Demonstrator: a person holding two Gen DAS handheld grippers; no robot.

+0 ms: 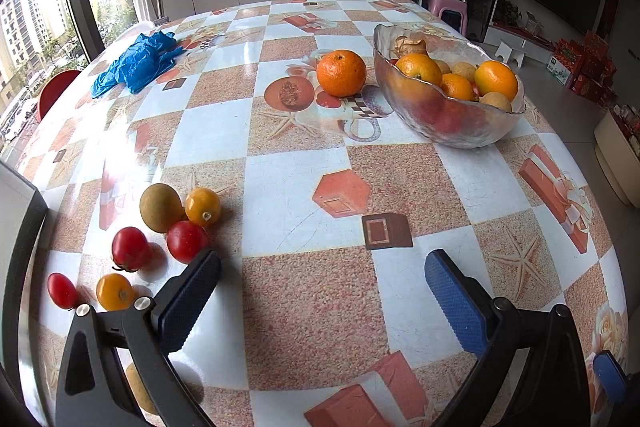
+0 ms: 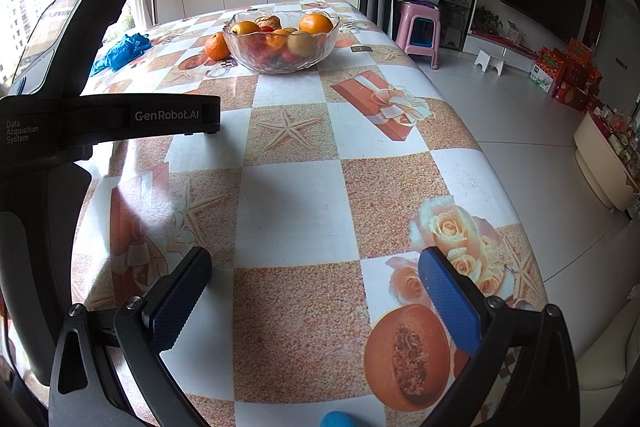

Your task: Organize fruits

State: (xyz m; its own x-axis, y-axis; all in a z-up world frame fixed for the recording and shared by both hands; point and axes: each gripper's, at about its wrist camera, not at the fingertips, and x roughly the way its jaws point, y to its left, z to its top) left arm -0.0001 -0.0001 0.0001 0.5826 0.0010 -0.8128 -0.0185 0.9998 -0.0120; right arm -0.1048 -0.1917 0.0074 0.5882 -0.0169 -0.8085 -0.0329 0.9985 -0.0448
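A glass bowl [image 1: 460, 123] [image 2: 256, 61] holding oranges and other fruit stands at the far right of the table. One loose orange [image 1: 341, 73] [image 2: 217, 46] rests just left of the bowl. In the left wrist view, small fruits lie at the near left: a brownish-green fruit [image 1: 161, 207], a yellow tomato [image 1: 203, 206], red tomatoes [image 1: 186, 241] [image 1: 129, 247] [image 1: 61, 290] and another yellow tomato [image 1: 115, 291]. My left gripper [image 1: 320, 275] is open, its left finger beside the red tomato. My right gripper [image 2: 316, 275] is open over bare tablecloth.
A patterned checkered tablecloth [image 1: 304, 187] covers the table. Crumpled blue gloves [image 1: 138, 63] [image 2: 120, 51] lie at the far left. The left gripper's body [image 2: 60, 115] fills the left of the right wrist view. A pink stool [image 2: 420, 27] stands beyond the table's right edge.
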